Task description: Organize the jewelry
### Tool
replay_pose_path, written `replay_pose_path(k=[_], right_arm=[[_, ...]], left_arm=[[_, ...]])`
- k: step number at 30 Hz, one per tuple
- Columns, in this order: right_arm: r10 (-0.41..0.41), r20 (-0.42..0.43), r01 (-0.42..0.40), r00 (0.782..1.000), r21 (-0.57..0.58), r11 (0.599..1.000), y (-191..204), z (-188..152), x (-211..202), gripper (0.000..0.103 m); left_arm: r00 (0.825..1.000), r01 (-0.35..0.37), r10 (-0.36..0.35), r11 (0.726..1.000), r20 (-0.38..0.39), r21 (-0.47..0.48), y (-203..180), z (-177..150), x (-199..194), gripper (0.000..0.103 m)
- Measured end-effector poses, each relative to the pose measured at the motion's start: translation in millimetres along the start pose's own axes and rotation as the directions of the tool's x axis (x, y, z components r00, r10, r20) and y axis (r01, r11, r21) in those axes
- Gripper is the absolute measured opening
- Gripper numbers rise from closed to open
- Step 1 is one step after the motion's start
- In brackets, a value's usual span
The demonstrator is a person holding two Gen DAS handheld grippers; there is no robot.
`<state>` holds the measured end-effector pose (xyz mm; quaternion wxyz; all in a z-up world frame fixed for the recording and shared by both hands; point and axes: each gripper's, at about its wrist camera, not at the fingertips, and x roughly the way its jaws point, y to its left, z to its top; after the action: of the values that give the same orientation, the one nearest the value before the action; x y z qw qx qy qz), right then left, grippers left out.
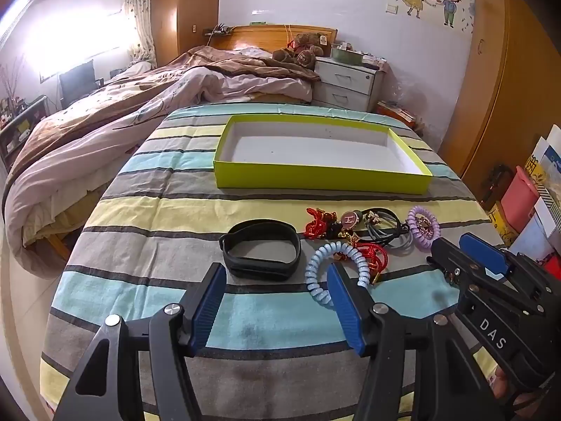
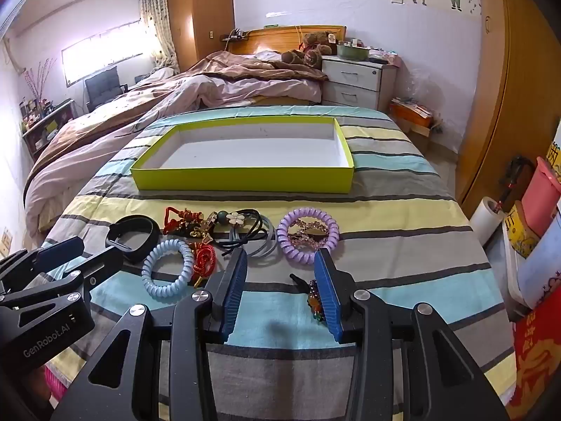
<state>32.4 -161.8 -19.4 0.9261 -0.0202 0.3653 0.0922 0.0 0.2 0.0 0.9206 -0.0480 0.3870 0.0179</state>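
Both sets of jaws stand spread wide with nothing between them, the left gripper (image 1: 277, 301) and right gripper (image 2: 280, 291) low over a striped cloth (image 2: 385, 210) covering the counter. Landmark: the yellow-green tray (image 2: 245, 179), white inside, lying on that cloth. Just in front of it sits the jewelry in a loose row: a black band (image 1: 261, 251), a pale blue coil tie (image 1: 336, 266), red knotted charms (image 2: 182, 221), dark cords (image 2: 252, 231), a purple coil tie (image 2: 308, 235). Behind the tray lie a rumpled bed (image 2: 175, 94), a teddy bear (image 2: 312, 51) and a white nightstand (image 2: 354, 80); wooden wardrobes (image 2: 508, 105) stand to its right.
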Motion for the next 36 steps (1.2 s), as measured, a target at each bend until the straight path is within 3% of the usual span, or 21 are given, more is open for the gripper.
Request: replay_pose_path(k=[36], right_arm=[[0.020, 0.027, -0.020, 0.999, 0.024, 1.000, -9.4, 4.8, -10.3, 0.041]], left_arm=[[0.998, -0.062, 0.062, 0.998, 0.014, 0.016, -3.2, 4.0, -7.6, 0.059]])
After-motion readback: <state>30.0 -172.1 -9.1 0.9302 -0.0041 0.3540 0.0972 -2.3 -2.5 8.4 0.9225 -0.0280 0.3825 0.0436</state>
